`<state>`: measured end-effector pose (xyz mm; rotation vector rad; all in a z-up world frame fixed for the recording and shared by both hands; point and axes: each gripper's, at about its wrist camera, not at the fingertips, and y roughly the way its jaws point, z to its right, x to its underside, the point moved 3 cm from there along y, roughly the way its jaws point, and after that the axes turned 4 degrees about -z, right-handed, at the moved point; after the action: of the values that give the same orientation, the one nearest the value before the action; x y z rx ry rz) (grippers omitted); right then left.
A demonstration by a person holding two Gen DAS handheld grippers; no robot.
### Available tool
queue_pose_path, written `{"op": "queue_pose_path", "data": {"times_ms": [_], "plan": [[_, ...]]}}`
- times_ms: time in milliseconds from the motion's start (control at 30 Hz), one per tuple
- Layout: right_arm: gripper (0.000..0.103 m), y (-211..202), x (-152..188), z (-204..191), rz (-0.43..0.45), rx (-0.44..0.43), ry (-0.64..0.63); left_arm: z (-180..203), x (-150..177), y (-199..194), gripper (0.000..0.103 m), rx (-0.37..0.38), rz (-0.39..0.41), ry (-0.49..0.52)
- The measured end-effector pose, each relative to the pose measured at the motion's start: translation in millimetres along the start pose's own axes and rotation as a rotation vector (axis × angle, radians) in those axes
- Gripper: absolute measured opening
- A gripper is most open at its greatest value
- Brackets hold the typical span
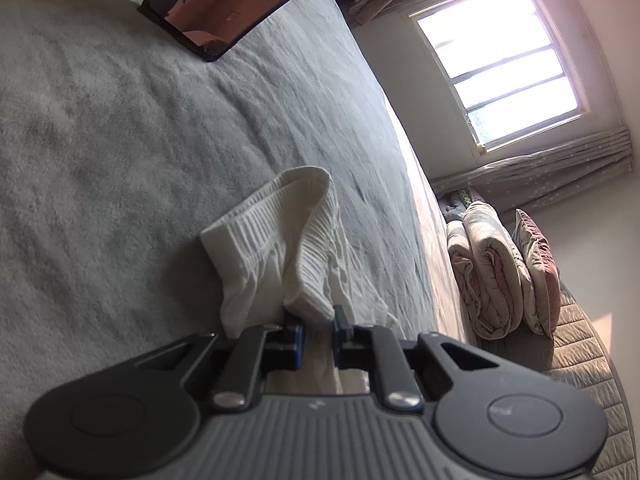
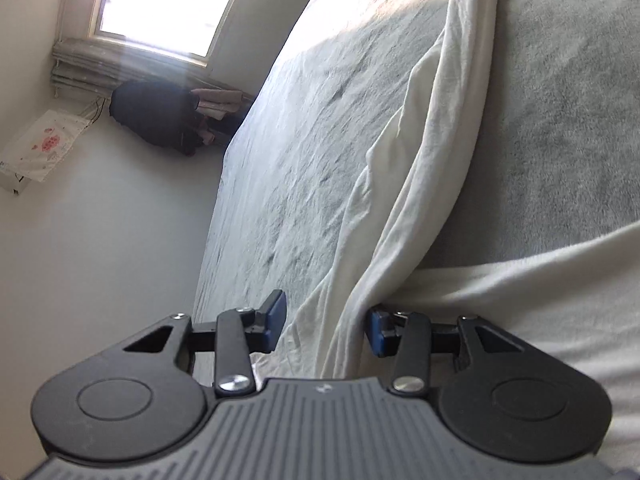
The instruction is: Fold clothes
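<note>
A white garment lies on a grey bed cover (image 1: 120,128). In the left wrist view its ribbed hem (image 1: 280,224) rises from my left gripper (image 1: 317,330), which is shut on the cloth and lifts it a little above the bed. In the right wrist view the white garment (image 2: 412,152) runs in a long folded ridge away from my right gripper (image 2: 326,326). The right jaws stand apart with the cloth between them, and the pads (image 2: 276,320) do not pinch it.
A dark-framed screen or mirror (image 1: 224,4) lies at the far end of the bed. Rolled quilts (image 1: 492,268) sit beside the bed under a bright window (image 1: 500,64). A dark bag (image 2: 156,118) is on the floor near the wall.
</note>
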<state>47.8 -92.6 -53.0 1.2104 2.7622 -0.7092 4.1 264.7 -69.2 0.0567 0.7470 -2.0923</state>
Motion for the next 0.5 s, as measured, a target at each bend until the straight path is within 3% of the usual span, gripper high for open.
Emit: {"op": "queue_pose_path", "data": {"times_ms": [267, 367, 500], "plan": [[0.038, -3, -38, 16, 0.142, -0.042, 0.199, -5, 0, -7, 0.013, 0.006, 0.008, -0.017], [0.031, -6, -45, 22, 0.207, -0.051, 0.267, -6, 0, -9, 0.013, 0.009, 0.013, -0.024], [0.018, -12, -48, 17, 0.275, -0.017, 0.249, -3, 0, -14, 0.011, 0.014, 0.03, -0.014]]}}
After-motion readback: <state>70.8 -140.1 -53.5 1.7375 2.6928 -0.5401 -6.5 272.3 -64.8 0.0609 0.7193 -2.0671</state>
